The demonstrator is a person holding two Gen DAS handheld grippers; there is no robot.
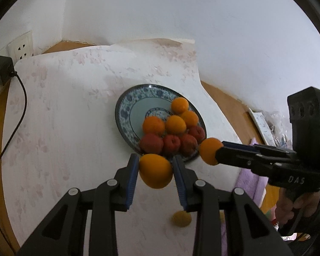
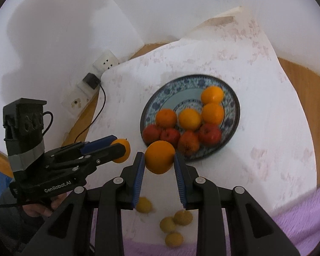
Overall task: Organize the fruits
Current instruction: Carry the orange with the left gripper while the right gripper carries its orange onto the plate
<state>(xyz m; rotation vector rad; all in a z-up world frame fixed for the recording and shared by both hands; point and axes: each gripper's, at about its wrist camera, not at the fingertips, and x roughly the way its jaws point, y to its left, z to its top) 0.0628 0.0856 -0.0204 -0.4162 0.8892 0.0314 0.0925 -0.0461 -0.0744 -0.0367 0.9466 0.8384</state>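
Observation:
A blue-and-white patterned plate (image 1: 125, 111) (image 2: 232, 93) on the white cloth holds several oranges (image 1: 175, 124) (image 2: 189, 119) in a back row and several red apples (image 1: 171, 144) (image 2: 210, 134) in front. My left gripper (image 1: 156, 165) is shut on an orange (image 1: 155, 170), lifted just short of the plate's near rim. My right gripper (image 2: 159, 158) is shut on another orange (image 2: 159, 157), also held above the cloth near the rim. In the left wrist view the right gripper (image 1: 211, 152) comes in from the right with its orange (image 1: 209, 151); in the right wrist view the left gripper (image 2: 123, 149) shows at the left.
Several small yellow fruits (image 2: 170, 224) (image 1: 181, 218) lie on the cloth's near edge, below the grippers. A wall socket (image 1: 20, 48) with a black charger (image 1: 1, 72) and cable sits at the left. Purple fabric (image 2: 298, 219) hangs off the near side. The wooden tabletop (image 2: 305, 89) shows around the cloth.

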